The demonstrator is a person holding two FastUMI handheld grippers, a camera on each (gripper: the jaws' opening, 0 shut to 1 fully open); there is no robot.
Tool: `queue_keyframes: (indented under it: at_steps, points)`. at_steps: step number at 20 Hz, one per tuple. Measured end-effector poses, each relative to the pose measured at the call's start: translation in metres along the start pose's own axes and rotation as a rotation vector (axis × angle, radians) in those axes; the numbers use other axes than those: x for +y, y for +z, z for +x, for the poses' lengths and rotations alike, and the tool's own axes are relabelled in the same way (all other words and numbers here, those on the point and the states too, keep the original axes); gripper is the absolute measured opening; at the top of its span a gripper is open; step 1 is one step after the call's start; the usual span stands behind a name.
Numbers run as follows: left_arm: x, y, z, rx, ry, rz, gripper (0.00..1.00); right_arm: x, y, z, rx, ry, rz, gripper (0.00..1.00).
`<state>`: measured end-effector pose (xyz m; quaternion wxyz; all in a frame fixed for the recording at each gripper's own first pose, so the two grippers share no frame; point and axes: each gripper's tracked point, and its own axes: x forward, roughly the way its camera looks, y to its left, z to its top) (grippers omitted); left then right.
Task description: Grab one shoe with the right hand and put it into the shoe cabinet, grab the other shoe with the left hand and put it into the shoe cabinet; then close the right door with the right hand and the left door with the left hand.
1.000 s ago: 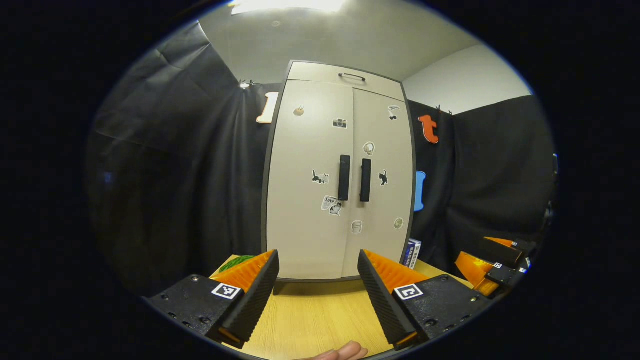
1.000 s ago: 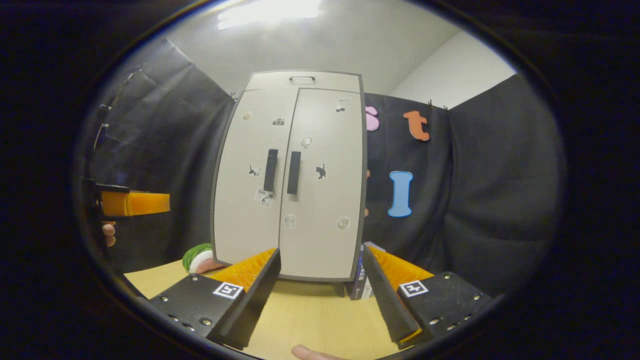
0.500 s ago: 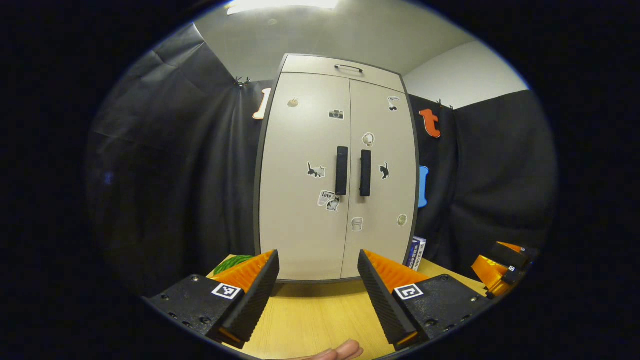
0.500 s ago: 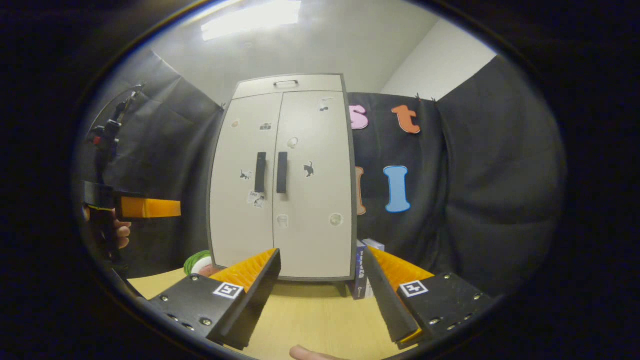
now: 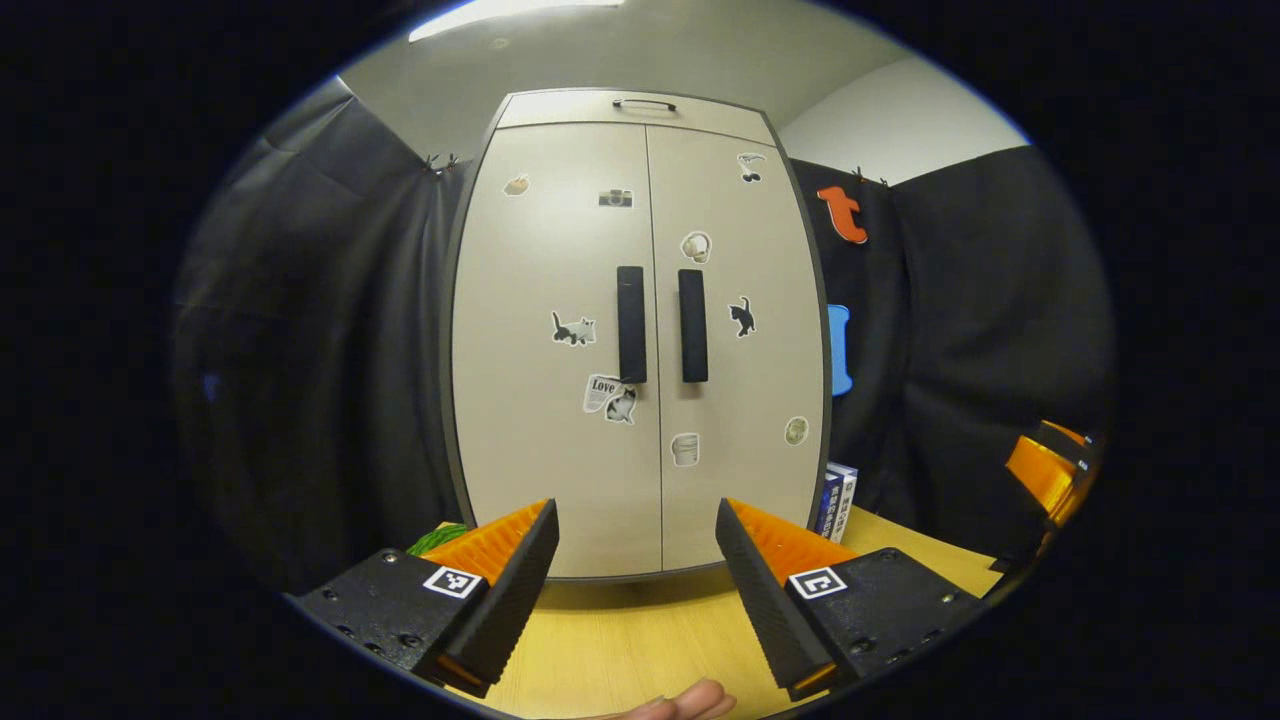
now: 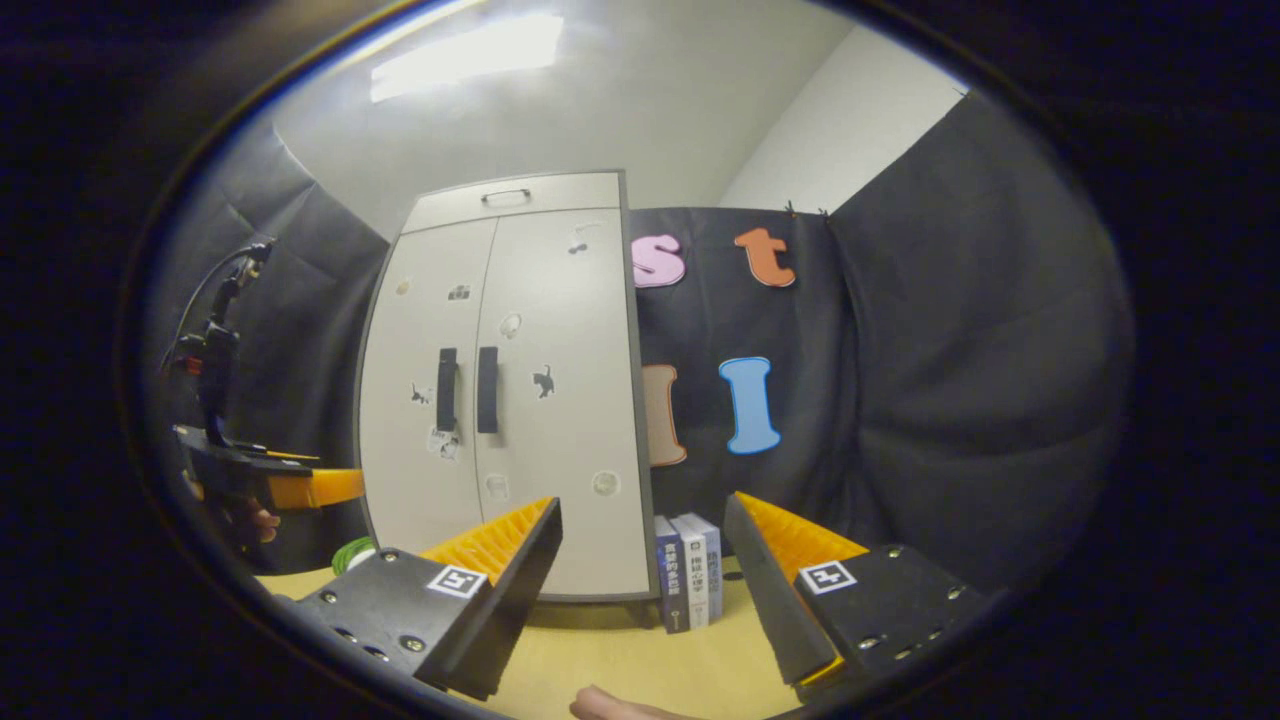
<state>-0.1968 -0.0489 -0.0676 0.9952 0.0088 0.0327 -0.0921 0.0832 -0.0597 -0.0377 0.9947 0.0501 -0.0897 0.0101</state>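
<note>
The cabinet [image 5: 640,340] stands on the table [image 5: 620,640] with both doors flush: the left door [image 5: 550,340] and right door [image 5: 735,330] meet along the middle seam, their two black handles [image 5: 660,325] side by side. No shoe lies on the table, so by my judgement both are inside behind the doors, and the task looks finished or all but finished.

In the left gripper view the cabinet sits at 12 o'clock and looms larger than a second ago, its top edge now higher and the handles shifted toward 11 o'clock. The left gripper [image 5: 633,590] is spread wide, holding nothing, apart from the doors. A green thing [image 5: 437,538] peeks out at 8 o'clock by the cabinet's foot, and books [image 5: 835,500] stand at 4 o'clock beside it.

In the right gripper view the cabinet [image 6: 500,400] has slid from 12 toward 10 o'clock over the last second, and the books [image 6: 688,570] have come into full sight. That suggests the right gripper [image 6: 645,590] is swinging away from the closed right door. It too is spread and empty. The left gripper [image 6: 300,488] shows at 9 o'clock, lower than a second ago.
</note>
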Motion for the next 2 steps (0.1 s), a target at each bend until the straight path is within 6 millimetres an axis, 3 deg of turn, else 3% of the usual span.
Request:
queue_keyframes:
  at_steps: [2]
  points:
    - [-0.0089,0.0094,0.0114,-0.019,0.006,0.0,0.96,-0.0112,0.0011,0.0099,0.009,0.001,0.007,0.97]
